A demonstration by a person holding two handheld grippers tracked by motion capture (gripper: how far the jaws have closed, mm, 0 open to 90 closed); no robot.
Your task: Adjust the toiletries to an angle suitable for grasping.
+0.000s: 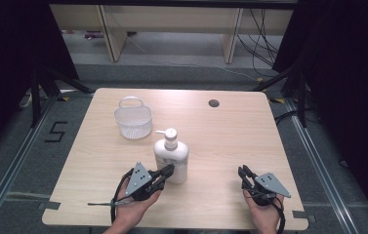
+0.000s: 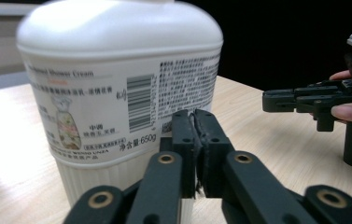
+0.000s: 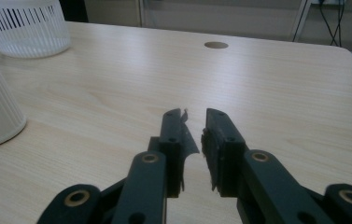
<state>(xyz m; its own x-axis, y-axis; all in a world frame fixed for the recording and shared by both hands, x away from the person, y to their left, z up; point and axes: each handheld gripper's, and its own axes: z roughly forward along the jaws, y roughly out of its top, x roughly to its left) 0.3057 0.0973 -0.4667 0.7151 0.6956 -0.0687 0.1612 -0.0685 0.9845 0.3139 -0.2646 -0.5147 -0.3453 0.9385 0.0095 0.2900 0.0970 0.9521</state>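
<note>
On table (image 1: 220, 146): one bottle (image 1: 171, 158), one basket (image 1: 133, 118)

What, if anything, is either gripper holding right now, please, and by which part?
Nothing is held. The left gripper has its jaws nearly together just in front of the pump bottle, gripping nothing; the right gripper is slightly open over bare table.

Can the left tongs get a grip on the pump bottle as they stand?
Probably not yet: the left tongs sit right at the pump bottle with nothing between, but their jaws are nearly closed and must open wider than its body.
</note>
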